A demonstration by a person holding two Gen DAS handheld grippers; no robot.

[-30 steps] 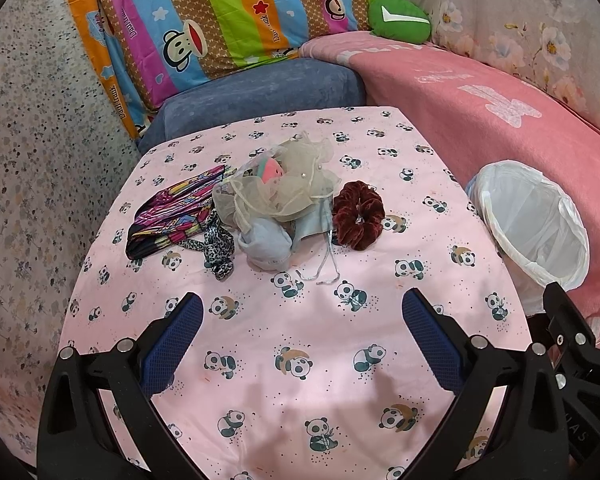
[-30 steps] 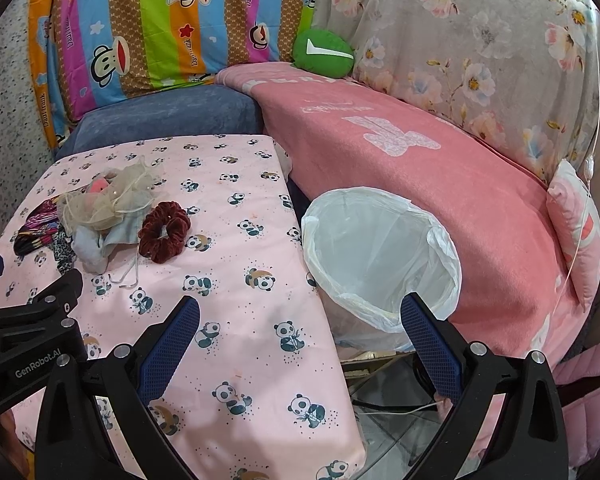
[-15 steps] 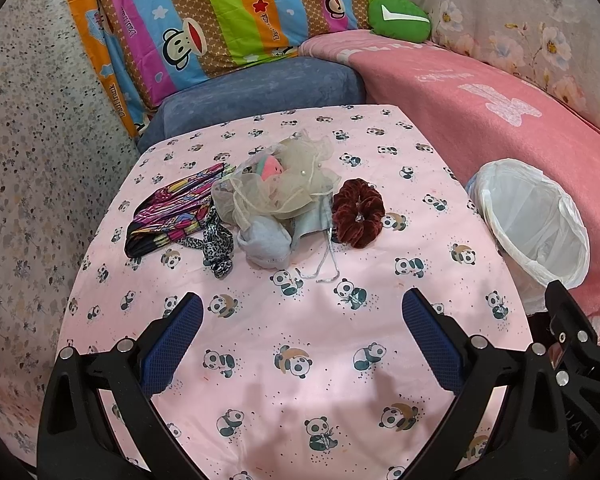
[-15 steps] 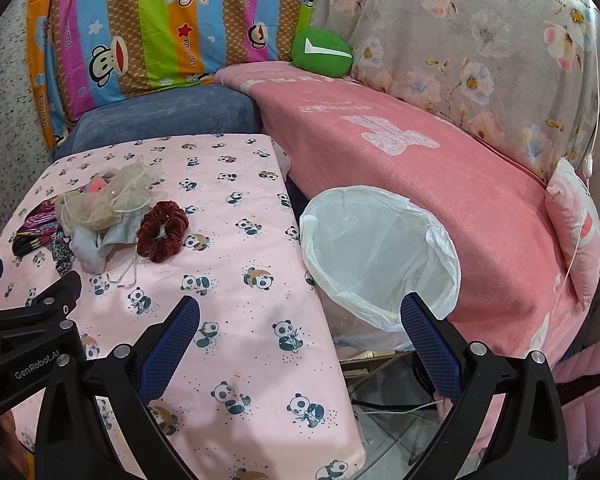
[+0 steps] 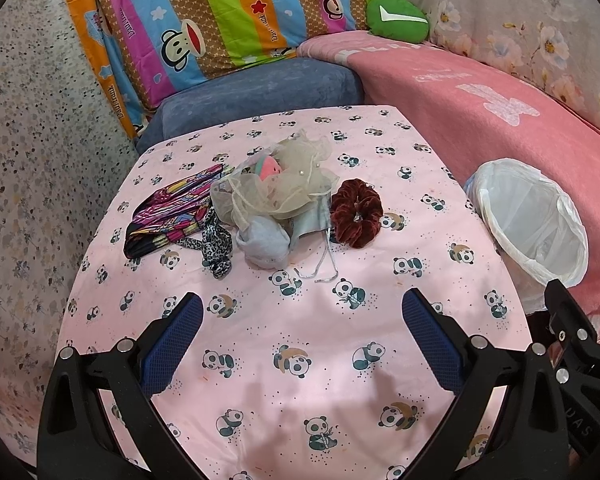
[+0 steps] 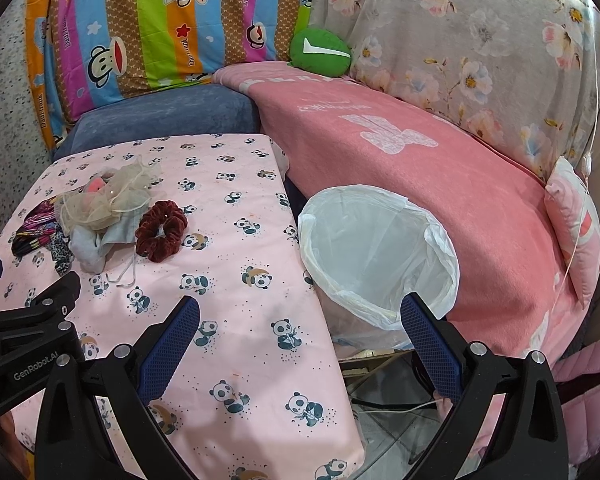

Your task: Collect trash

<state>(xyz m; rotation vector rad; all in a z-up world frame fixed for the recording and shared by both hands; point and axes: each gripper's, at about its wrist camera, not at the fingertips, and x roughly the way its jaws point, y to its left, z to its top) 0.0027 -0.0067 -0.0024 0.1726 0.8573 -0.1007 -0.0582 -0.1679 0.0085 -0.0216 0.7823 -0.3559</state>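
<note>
Both jaws spread wide, empty — velvety maroon scrunchie beside gauzy beige organza heap.

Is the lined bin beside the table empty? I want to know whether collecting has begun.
Empty as far as visible: the bin shows only its bare white liner inside, though its bottom is partly hidden.

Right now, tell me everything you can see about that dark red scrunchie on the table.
The scrunchie is a ring of dark red, velvet-looking fabric, gathered into deep ruffles around a small open centre. It lies flat on the panda-print tablecloth, at the right end of the pile of cloth items. Its left edge meets the pale blue-grey cloth beside it, whose thin strings trail toward the camera. It sits between that pile and the white-lined bin. Neither gripper touches it.
</note>
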